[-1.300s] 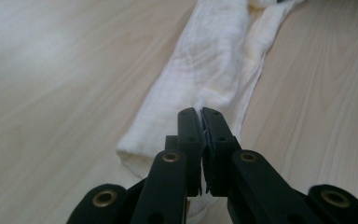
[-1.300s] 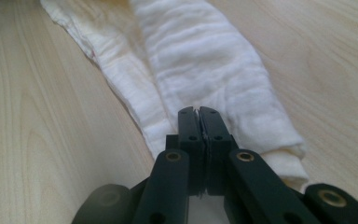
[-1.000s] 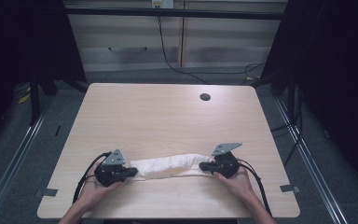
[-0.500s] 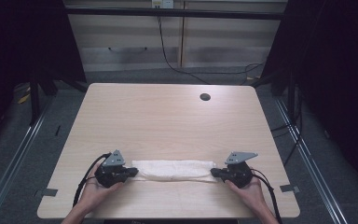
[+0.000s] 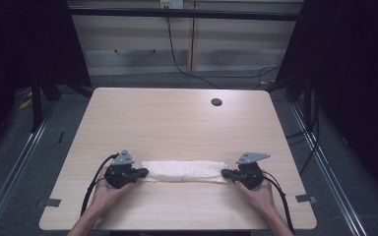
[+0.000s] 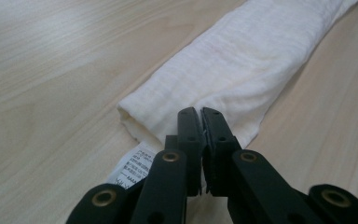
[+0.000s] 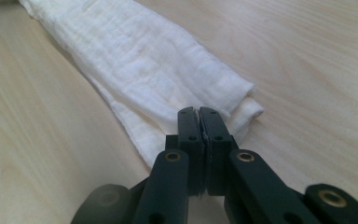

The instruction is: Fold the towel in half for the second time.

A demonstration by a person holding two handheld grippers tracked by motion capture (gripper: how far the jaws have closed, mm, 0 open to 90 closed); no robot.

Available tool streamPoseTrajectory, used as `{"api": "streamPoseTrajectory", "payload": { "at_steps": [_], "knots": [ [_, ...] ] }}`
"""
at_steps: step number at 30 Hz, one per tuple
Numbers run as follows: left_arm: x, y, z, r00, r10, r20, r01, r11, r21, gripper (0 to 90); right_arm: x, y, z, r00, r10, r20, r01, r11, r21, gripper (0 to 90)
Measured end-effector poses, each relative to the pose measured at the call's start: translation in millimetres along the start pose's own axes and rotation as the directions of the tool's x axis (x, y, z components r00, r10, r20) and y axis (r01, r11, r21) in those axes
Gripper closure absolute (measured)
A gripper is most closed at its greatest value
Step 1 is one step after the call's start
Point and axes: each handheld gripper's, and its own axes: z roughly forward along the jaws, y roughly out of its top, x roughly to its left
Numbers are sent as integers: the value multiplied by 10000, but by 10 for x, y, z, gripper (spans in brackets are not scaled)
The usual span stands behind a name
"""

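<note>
Right gripper (image 5: 230,173) has drawn outward; cloth (image 5: 183,171) now lies taut on the counter (image 5: 177,118). Both jaws, left gripper (image 5: 141,172) included, clamp cloth ends.

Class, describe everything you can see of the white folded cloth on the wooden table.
The white folded cloth of soft crinkled fabric lies as a long flat band across the near part of the light wooden table. A printed care label sticks out at its left end. The left tool and right tool are each shut on one end of it.
</note>
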Motion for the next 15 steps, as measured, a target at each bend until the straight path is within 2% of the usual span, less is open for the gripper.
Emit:
{"api": "streamPoseTrajectory", "payload": {
  "at_steps": [3,6,7,11,14,15],
  "knots": [
    [-8,2,5,9999,111,-28,-111,9999,-30,865,-34,47,43,9999,64,129,-64,10000,-10,879],
    [-1,-7,-8,10000,-47,21,47,9999,-148,855,-43,74,75,9997,118,191,-117,9999,-52,875],
    [-3,-7,-15,10000,16,32,-16,9999,-143,836,-32,77,76,9998,118,183,-117,9999,-67,871],
    [-14,-9,-70,9989,-215,409,232,9989,-417,751,8,75,42,9999,129,1,-129,9998,-153,828],
    [-8,-2,-134,9950,-579,818,642,9950,-771,716,51,83,-1,9995,194,-264,-202,9993,-326,804],
    [-16,5,-163,9948,-572,839,645,9942,-860,705,64,87,-14,9993,142,-358,-157,9991,-394,785]
  ]
}}
